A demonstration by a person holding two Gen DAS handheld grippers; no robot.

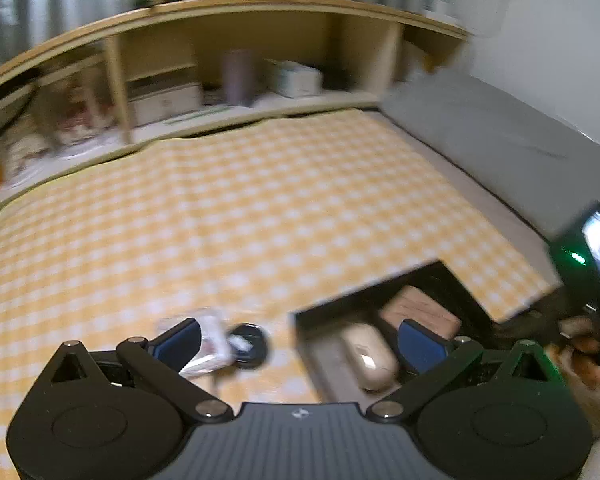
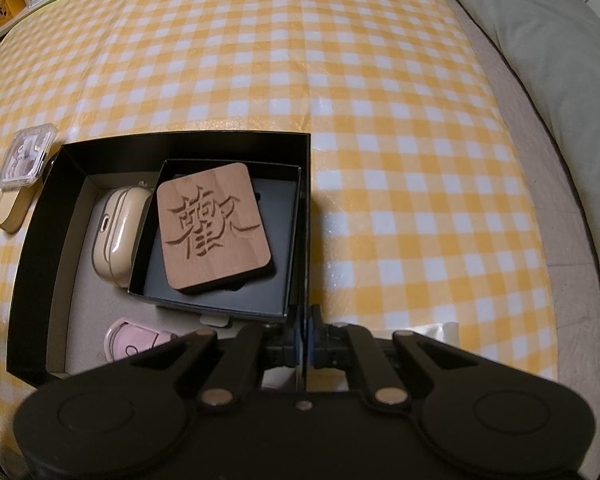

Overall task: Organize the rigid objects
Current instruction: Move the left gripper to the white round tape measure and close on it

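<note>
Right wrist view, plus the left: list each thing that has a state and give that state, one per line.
Left gripper: open, holding nothing.
Right gripper: shut on the large black box's wall.
Large black box: lidless.
Small black box: open, inside the large one.
Wooden tile: lies tilted in the small box, carving up.
Beige case: closed, in the large box.
Clear container: lid on, outside.

Support: bed under yellow-checked cloth (image 2: 340, 80). Directly on it: black tray box (image 2: 36, 240). Just left of box: clear lidded container (image 2: 28, 156), wooden block (image 2: 12, 212). Grey pillow (image 2: 540, 60) well right of box.
</note>
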